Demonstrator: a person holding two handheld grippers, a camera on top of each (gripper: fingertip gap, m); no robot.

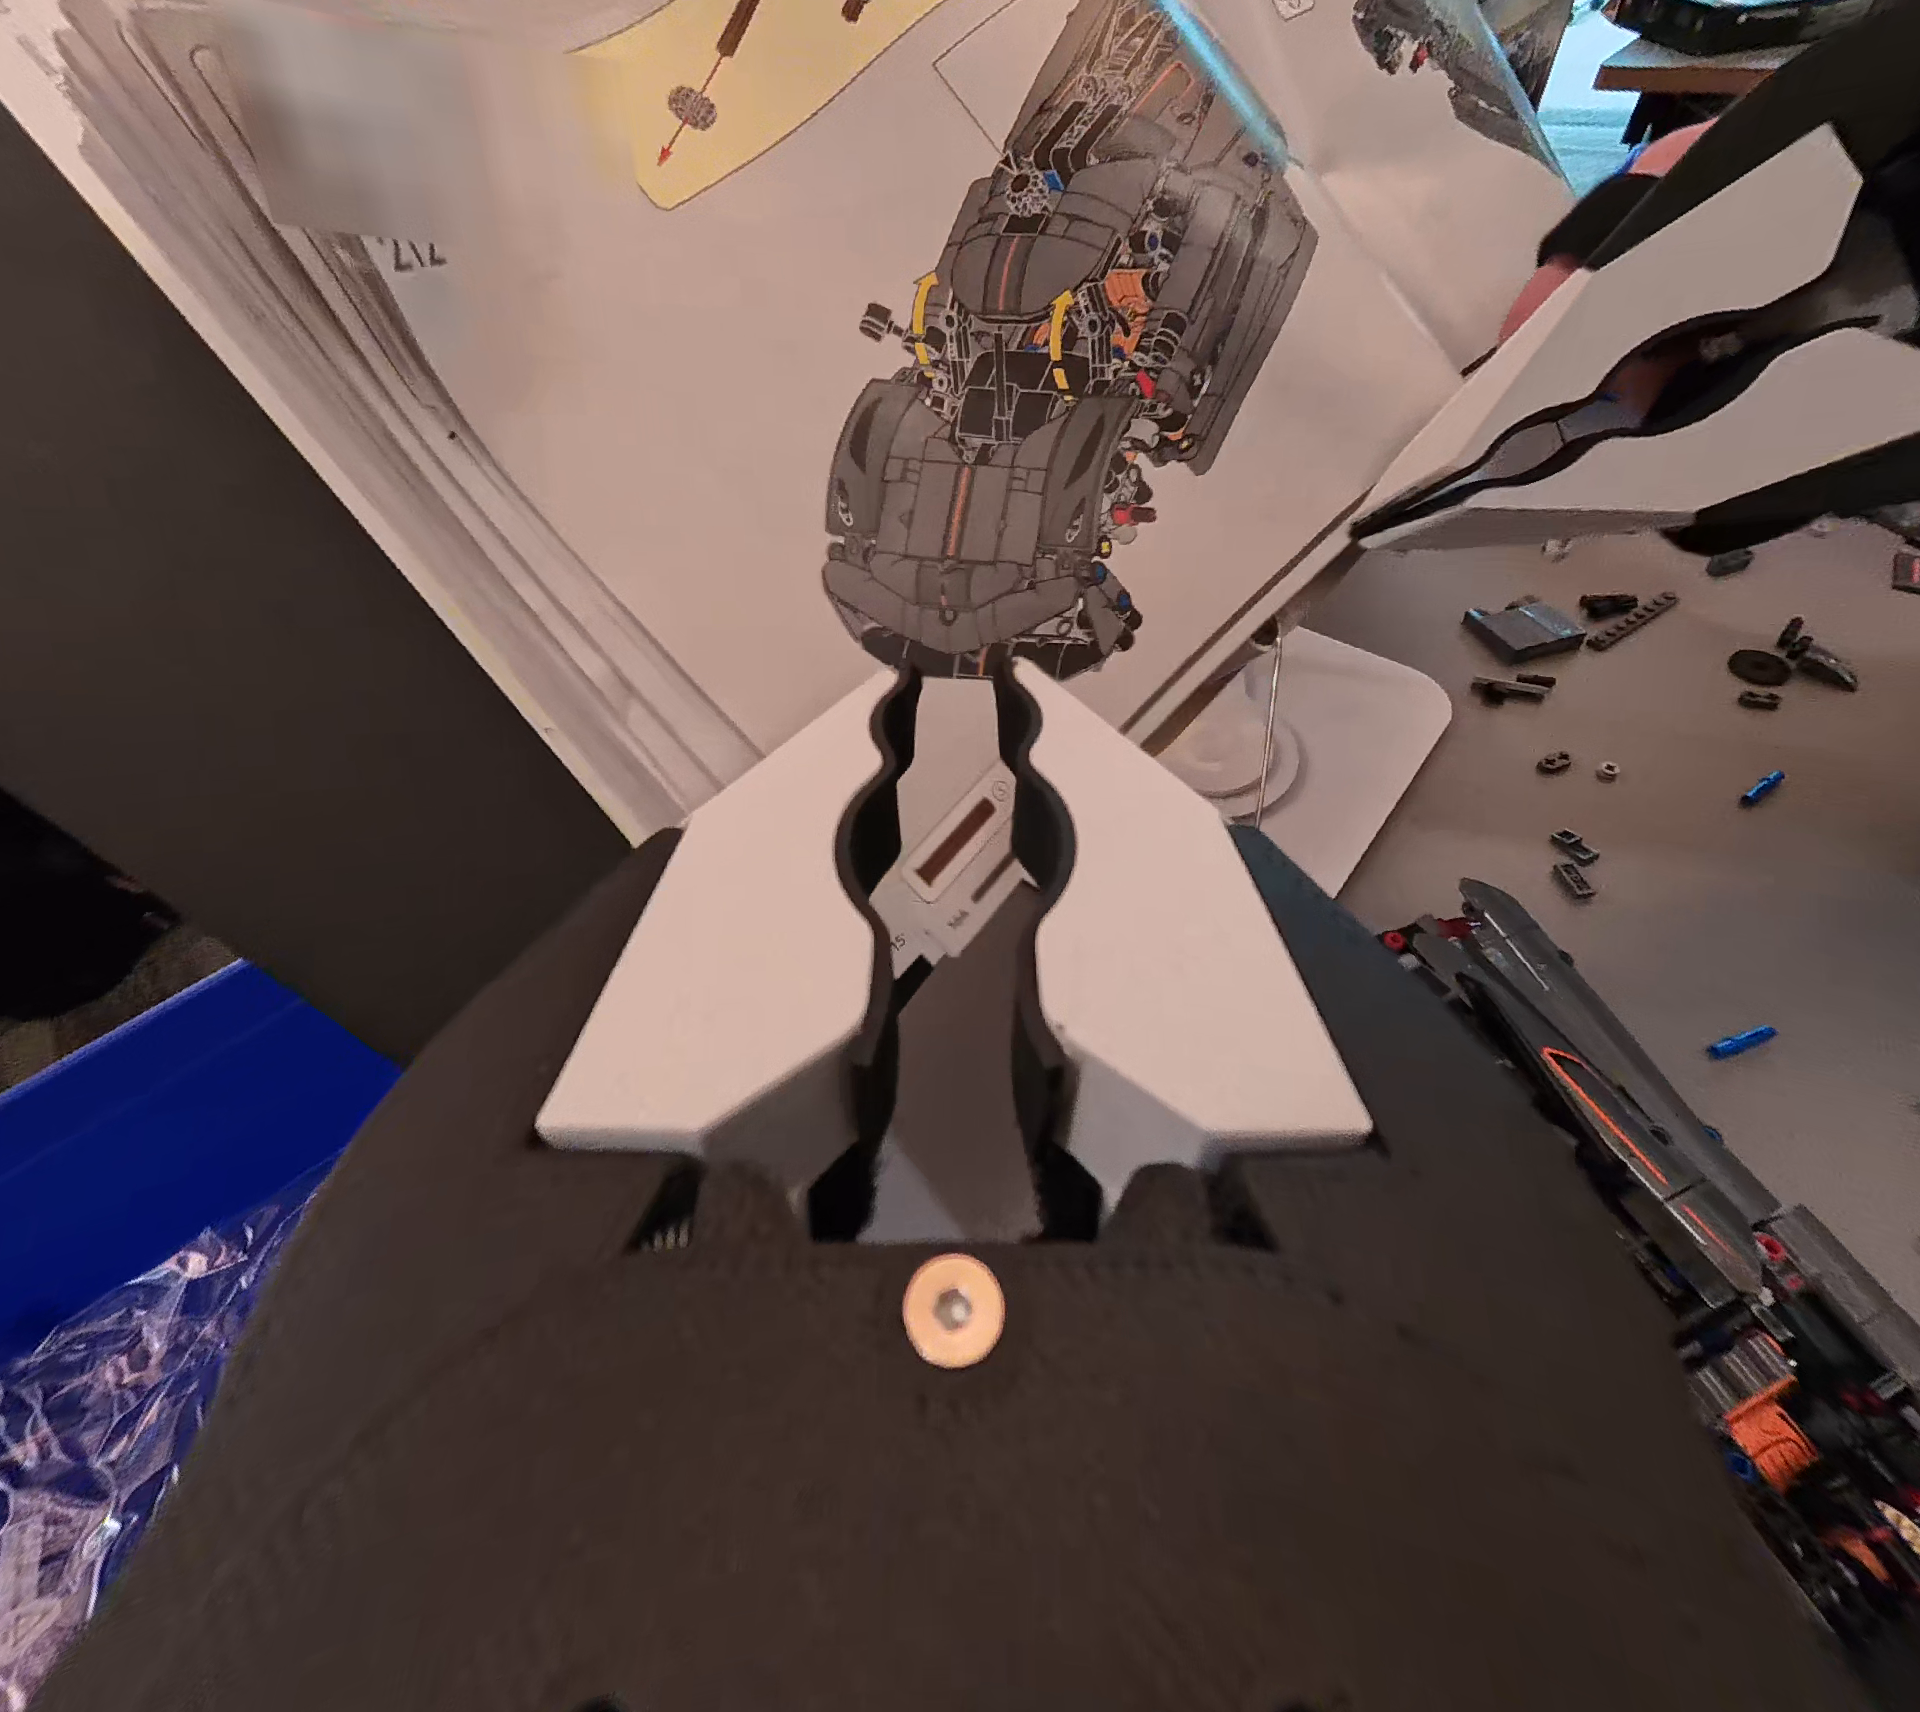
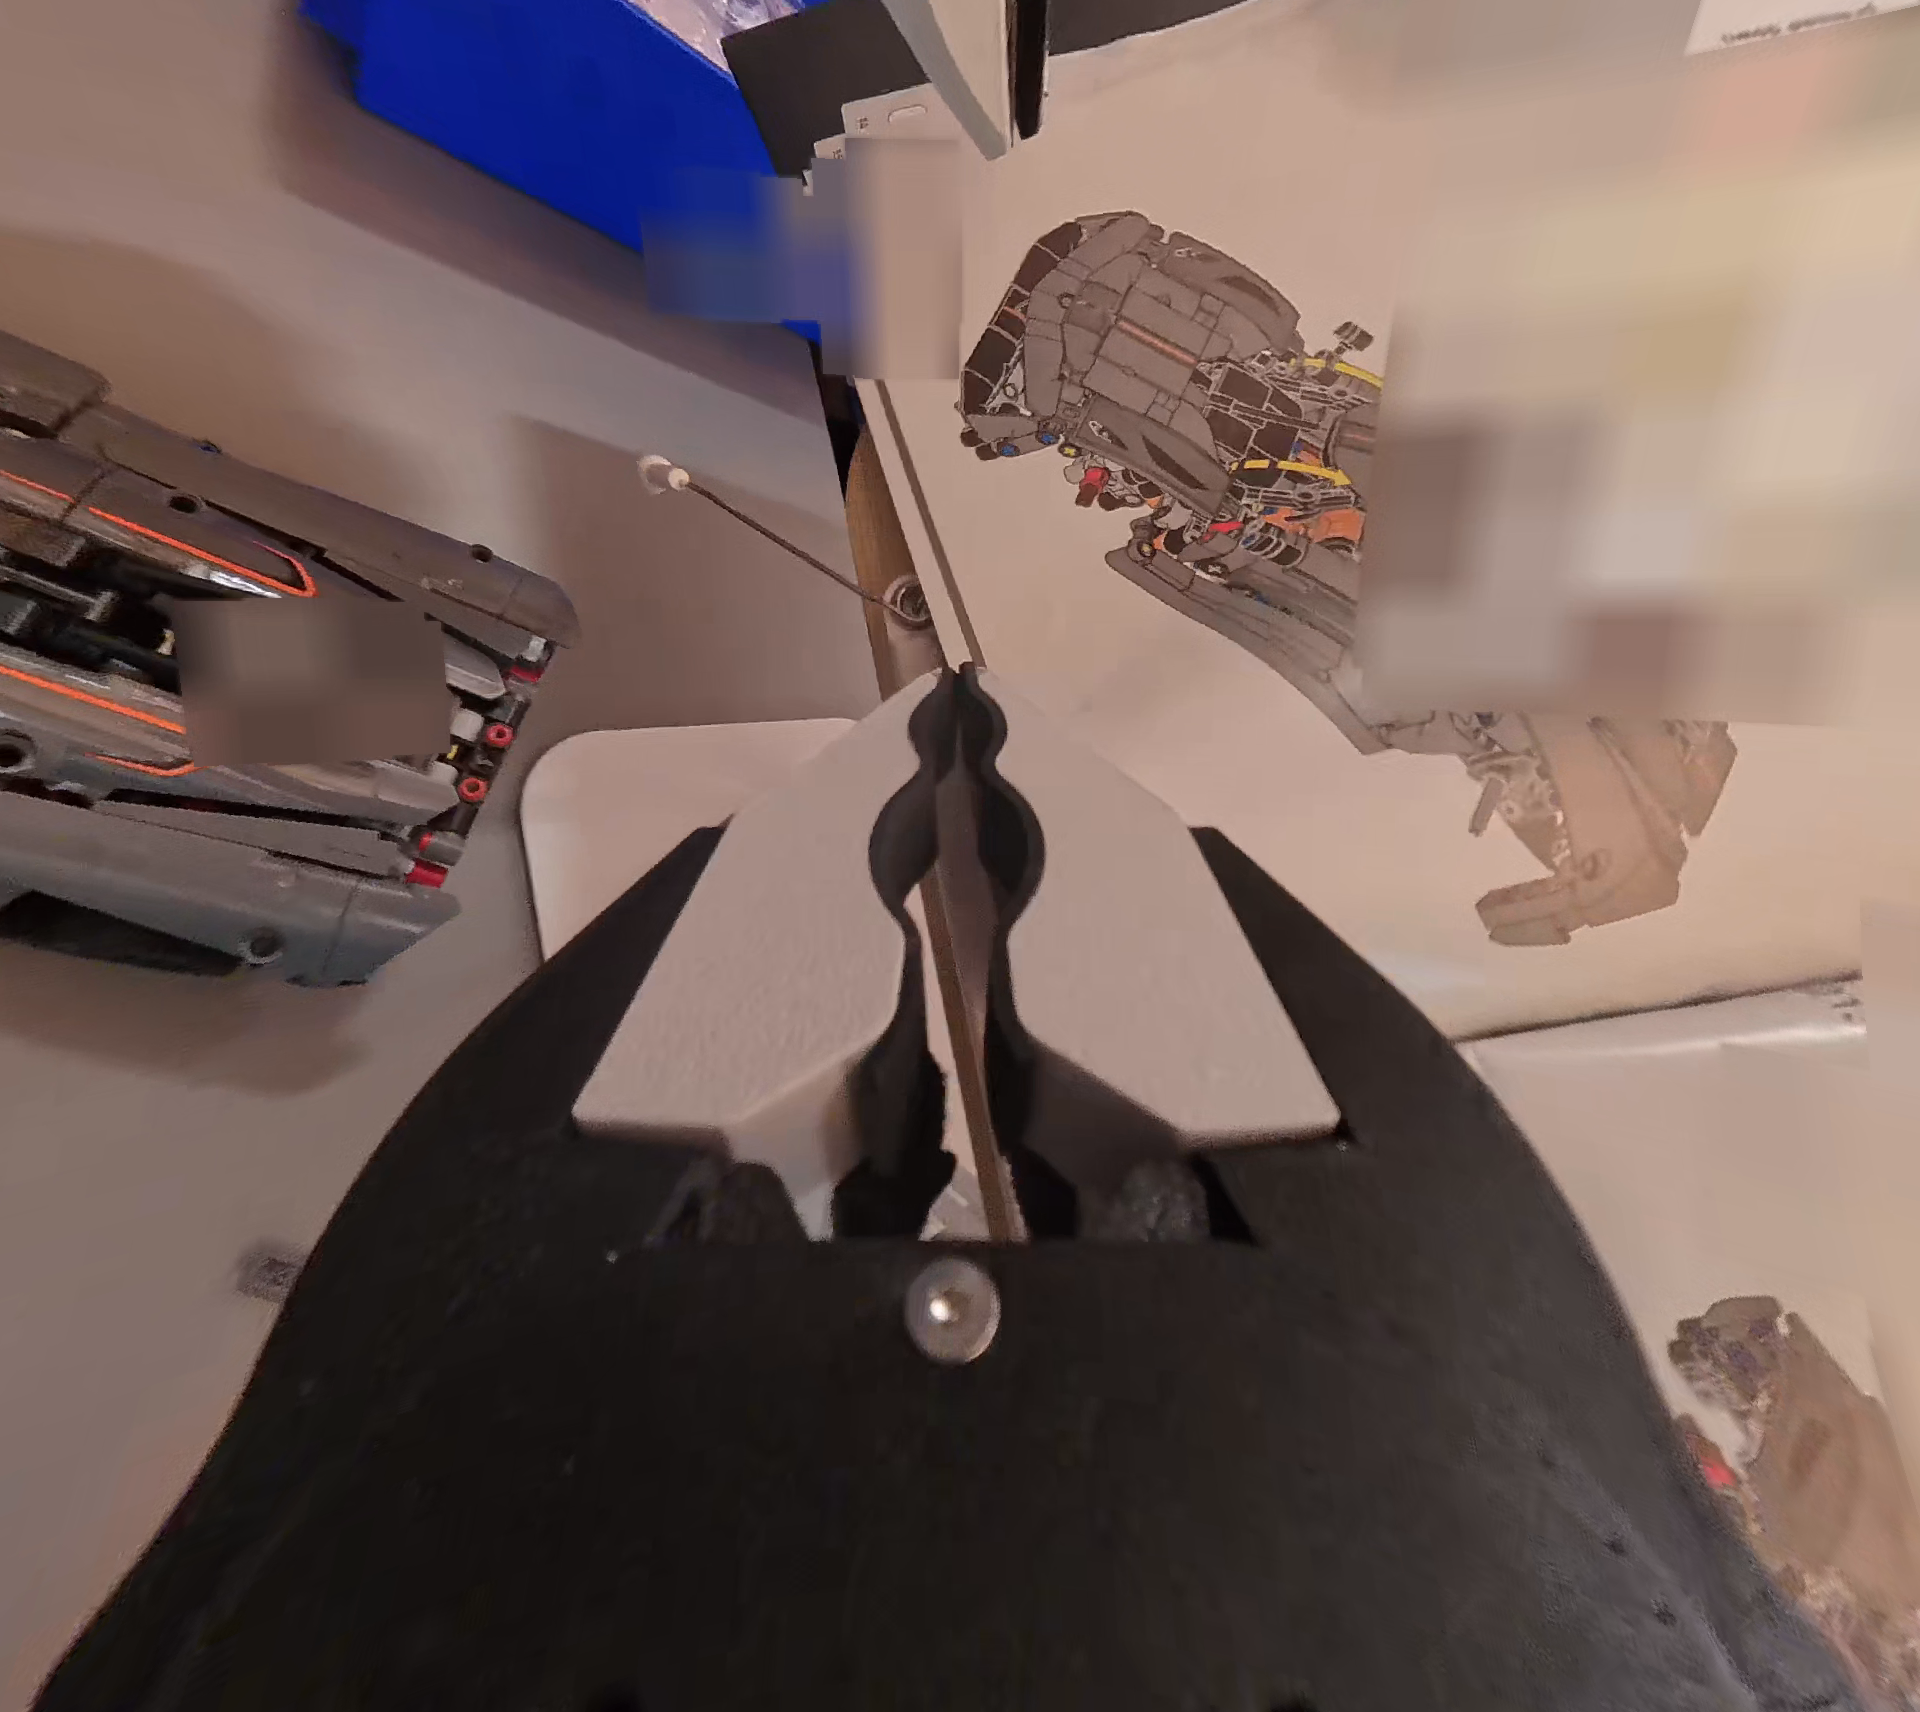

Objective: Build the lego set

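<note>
The instruction booklet (image 1: 727, 374) stands open on a white stand, showing a drawing of a grey car. My right gripper (image 2: 961, 675) is shut on the edge of one page (image 2: 1143, 779), which runs edge-on between its fingers; it shows at the right of the left wrist view (image 1: 1392, 519), pinching the page's edge. My left gripper (image 1: 956, 680) is in front of the page's lower edge with a narrow gap between its fingers, and the page shows through the gap. The partly built grey and orange car model (image 1: 1621, 1143) lies on the table and also shows in the right wrist view (image 2: 260, 675).
Several small dark and blue loose pieces (image 1: 1662, 654) lie on the table to the right. A blue bin (image 1: 156, 1195) with clear plastic bags stands at the left and also shows in the right wrist view (image 2: 499, 31). The stand's white base (image 2: 623, 789) and wire page holder (image 2: 769, 530) sit beside the model. My right fingertips sit around 12 cm from my left ones.
</note>
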